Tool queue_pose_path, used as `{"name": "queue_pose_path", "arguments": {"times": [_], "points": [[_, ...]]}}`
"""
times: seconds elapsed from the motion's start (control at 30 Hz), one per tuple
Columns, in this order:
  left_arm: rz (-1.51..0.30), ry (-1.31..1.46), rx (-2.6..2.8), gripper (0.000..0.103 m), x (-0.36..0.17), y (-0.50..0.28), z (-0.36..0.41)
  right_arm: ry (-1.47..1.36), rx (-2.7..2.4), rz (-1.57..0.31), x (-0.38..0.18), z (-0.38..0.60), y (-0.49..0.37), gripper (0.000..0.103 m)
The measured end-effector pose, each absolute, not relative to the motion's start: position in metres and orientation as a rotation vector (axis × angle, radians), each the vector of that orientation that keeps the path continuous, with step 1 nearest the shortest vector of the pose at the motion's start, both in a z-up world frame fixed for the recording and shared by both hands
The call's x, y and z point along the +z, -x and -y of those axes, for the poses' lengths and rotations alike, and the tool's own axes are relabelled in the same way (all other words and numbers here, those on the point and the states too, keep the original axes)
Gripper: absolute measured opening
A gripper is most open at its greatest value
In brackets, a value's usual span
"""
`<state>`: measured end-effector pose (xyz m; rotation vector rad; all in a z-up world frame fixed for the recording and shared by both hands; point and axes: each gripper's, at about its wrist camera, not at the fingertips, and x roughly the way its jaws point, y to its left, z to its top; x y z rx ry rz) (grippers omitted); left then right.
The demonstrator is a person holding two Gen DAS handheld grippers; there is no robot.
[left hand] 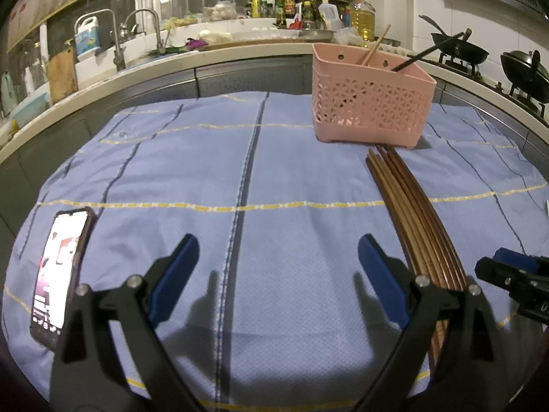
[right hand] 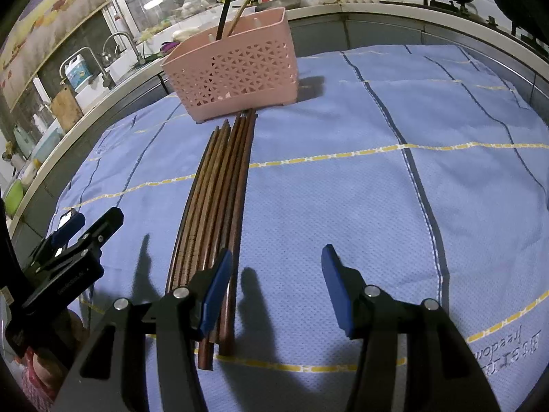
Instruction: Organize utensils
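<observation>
Several brown wooden chopsticks (left hand: 411, 213) lie side by side on the blue checked cloth (left hand: 206, 171), their far tips just in front of a pink perforated basket (left hand: 370, 103). One wooden and one black chopstick stand in the basket (right hand: 233, 68). My left gripper (left hand: 278, 240) is open over bare cloth, with the bundle just right of its right finger. My right gripper (right hand: 277, 252) is open with nothing between its pads. Its left finger (right hand: 219, 281) hangs over the near ends of the chopsticks (right hand: 212, 206). Each view catches the other gripper at its edge (left hand: 507, 264) (right hand: 92, 223).
A phone (left hand: 60, 274) with a lit screen lies on the cloth at the near left. Behind the table runs a counter (left hand: 240, 51) with a sink, taps and bottles. Woks (left hand: 459, 48) sit on a stove at the far right. Bare cloth (right hand: 446, 171) spreads right of the chopsticks.
</observation>
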<state>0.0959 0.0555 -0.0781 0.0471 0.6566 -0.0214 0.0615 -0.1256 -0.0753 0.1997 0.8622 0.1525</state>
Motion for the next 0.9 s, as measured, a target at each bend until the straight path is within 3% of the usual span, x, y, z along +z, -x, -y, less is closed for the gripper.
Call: {"name": "queue_pose_path", "arguments": {"times": [0.9], "points": [[-0.666, -0.043, -0.025, 0.090, -0.0817, -0.0974, -0.0544, -0.217, 0.150, -0.854, -0.0752, 0.1293, -0.0611, 0.054]]}}
